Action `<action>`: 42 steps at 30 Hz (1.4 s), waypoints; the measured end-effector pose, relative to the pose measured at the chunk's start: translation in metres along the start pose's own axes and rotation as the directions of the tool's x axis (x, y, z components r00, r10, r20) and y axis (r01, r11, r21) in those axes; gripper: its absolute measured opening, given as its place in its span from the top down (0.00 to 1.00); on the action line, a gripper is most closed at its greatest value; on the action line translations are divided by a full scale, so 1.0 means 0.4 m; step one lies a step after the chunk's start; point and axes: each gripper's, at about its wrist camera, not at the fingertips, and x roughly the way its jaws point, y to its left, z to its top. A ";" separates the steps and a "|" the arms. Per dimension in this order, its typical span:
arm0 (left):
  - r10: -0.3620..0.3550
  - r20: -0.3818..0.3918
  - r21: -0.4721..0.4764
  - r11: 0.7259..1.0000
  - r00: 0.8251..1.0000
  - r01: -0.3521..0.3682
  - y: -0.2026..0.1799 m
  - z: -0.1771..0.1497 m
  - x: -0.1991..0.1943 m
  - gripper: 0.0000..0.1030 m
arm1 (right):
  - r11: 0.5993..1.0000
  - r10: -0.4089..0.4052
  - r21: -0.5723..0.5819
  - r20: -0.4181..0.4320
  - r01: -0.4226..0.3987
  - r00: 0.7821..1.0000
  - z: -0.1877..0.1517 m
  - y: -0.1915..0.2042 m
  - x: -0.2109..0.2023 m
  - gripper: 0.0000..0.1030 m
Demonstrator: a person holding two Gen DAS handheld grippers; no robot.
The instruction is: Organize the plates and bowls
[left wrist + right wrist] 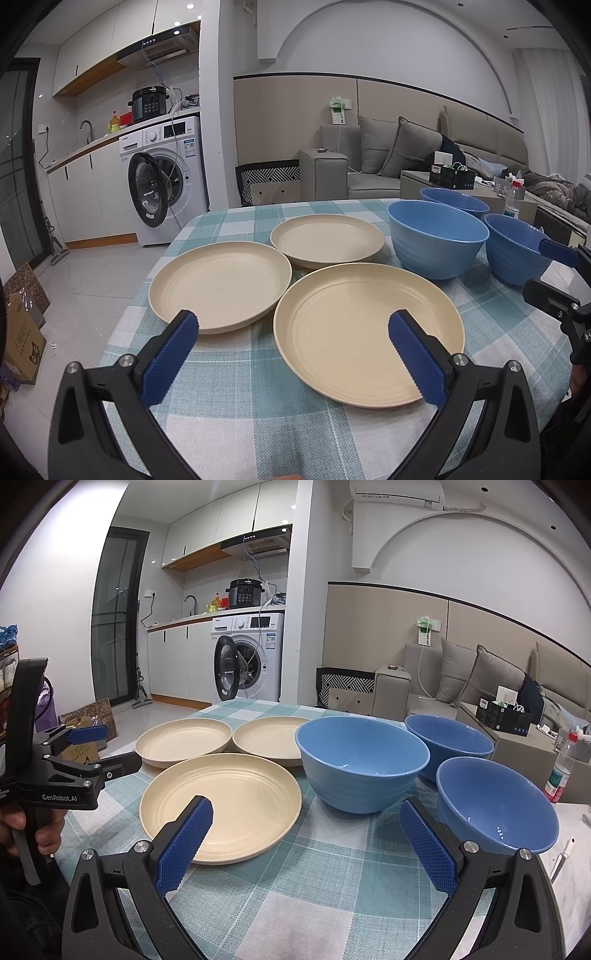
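Three cream plates lie on the checked tablecloth: a near plate (365,332) (221,805), a left plate (221,284) (184,740) and a far plate (327,240) (269,738). Three blue bowls stand to their right: a middle bowl (436,240) (362,760), a far bowl (454,201) (448,742) and a near right bowl (517,251) (495,808). My left gripper (293,354) is open and empty, hovering over the near plate's front edge. My right gripper (306,843) is open and empty, above the cloth between the near plate and the near right bowl.
The table (236,406) has a teal and white checked cloth. A plastic bottle (561,768) stands at the right. A washing machine (166,177) with its door open, a sofa (388,158) and cardboard boxes (22,332) on the floor lie beyond.
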 end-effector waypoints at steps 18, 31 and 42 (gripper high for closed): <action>0.001 -0.002 0.001 1.000 1.000 -0.001 0.010 -0.011 0.005 0.00 | 1.000 -0.001 -0.002 0.000 0.001 1.000 -0.004 0.002 0.009 0.00; 0.000 -0.003 -0.009 1.000 1.000 0.000 0.017 -0.006 0.005 0.00 | 1.000 0.005 -0.006 -0.005 -0.005 1.000 0.004 -0.001 -0.004 0.00; -0.022 -0.007 -0.013 1.000 1.000 0.022 0.017 0.005 -0.001 0.00 | 1.000 -0.002 0.012 -0.002 0.002 1.000 0.014 -0.009 -0.007 0.00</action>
